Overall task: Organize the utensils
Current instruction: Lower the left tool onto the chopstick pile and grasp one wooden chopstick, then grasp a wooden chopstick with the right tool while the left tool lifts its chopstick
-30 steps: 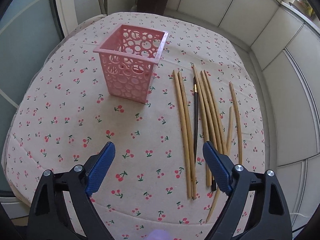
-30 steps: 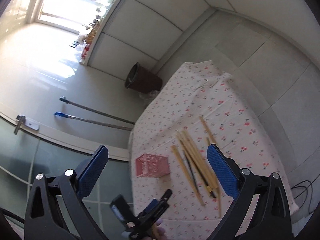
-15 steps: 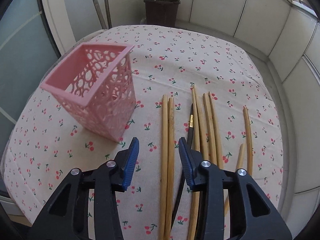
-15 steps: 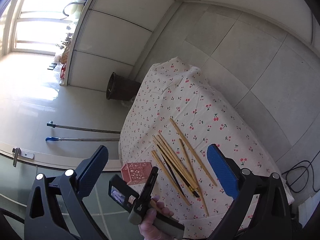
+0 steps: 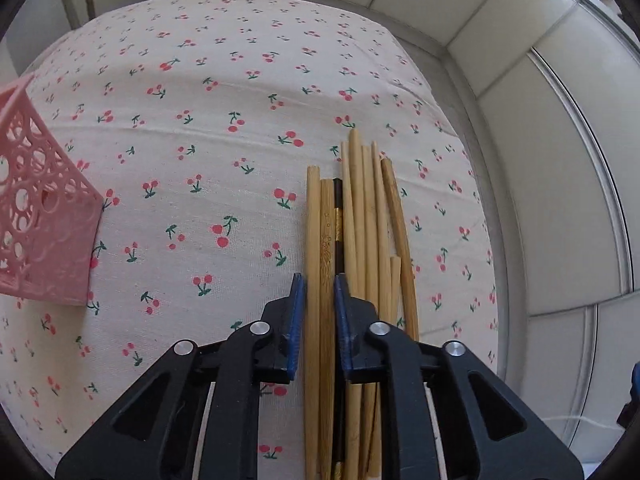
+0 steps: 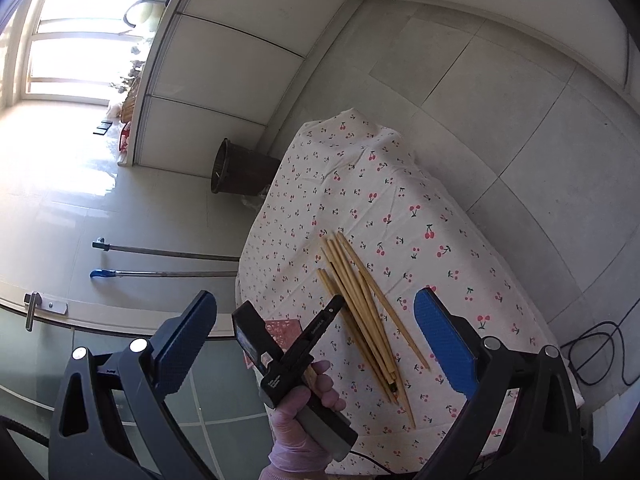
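Several bamboo chopsticks [image 5: 362, 216] and one dark chopstick [image 5: 339, 216] lie side by side on the cherry-print tablecloth [image 5: 208, 128]. My left gripper [image 5: 320, 312] points steeply down over their near half. Its jaws are closing, with the two leftmost bamboo sticks [image 5: 320, 248] between the blue pads and the pads almost against them. The pink perforated basket [image 5: 36, 220] stands upright at the left edge. In the right wrist view, a gloved hand [image 6: 308, 412] holds the left gripper [image 6: 334, 306] at the chopsticks [image 6: 360, 304]. My right gripper [image 6: 316, 296] hangs open and empty, above and off the table.
The table's right edge [image 5: 480, 240] runs close beside the chopsticks, with a white panelled wall [image 5: 560, 160] beyond. On the floor are a brown bin [image 6: 240, 172], two long handles [image 6: 168, 254] and a black cable [image 6: 600, 352].
My left gripper moved right and down onto the chopsticks, and its jaws narrowed from wide open to around the two leftmost sticks. The basket slid to the view's left edge. The right gripper stayed open.
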Available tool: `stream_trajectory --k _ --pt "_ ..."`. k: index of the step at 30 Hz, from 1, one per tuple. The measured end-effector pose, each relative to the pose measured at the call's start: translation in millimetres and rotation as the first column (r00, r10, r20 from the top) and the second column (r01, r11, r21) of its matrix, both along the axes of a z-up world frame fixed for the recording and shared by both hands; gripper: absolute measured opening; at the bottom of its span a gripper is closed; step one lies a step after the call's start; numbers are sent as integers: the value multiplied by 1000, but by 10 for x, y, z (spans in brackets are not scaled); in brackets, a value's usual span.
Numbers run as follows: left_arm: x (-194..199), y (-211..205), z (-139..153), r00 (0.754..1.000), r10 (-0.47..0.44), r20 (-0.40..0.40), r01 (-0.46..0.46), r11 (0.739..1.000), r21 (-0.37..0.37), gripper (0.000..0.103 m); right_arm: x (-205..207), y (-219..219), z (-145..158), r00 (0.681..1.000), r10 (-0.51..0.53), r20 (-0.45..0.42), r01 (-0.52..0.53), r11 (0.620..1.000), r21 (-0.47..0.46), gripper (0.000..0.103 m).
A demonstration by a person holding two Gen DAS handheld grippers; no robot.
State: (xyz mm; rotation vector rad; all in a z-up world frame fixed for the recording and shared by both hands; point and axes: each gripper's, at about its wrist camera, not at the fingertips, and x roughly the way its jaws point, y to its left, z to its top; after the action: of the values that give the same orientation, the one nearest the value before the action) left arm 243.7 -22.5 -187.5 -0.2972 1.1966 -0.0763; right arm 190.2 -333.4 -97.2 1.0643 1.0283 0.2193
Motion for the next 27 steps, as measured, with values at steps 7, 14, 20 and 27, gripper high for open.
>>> stream_trajectory --k 7,14,20,27 --pt "186 52 133 1000 -2 -31 7 988 156 27 20 -14 -16 1000 1 -7 -1 1000 -1 96" --pt "530 -6 -94 993 31 -113 -16 992 127 29 32 -49 -40 1000 -2 -20 2 1000 2 96" --pt "927 -208 -219 993 5 -121 19 979 202 29 50 -35 -24 1000 11 -14 -11 1000 -13 96" --pt "1121 -600 -311 989 -95 -110 123 950 286 6 243 102 -161 997 56 -57 -62 990 -124 96"
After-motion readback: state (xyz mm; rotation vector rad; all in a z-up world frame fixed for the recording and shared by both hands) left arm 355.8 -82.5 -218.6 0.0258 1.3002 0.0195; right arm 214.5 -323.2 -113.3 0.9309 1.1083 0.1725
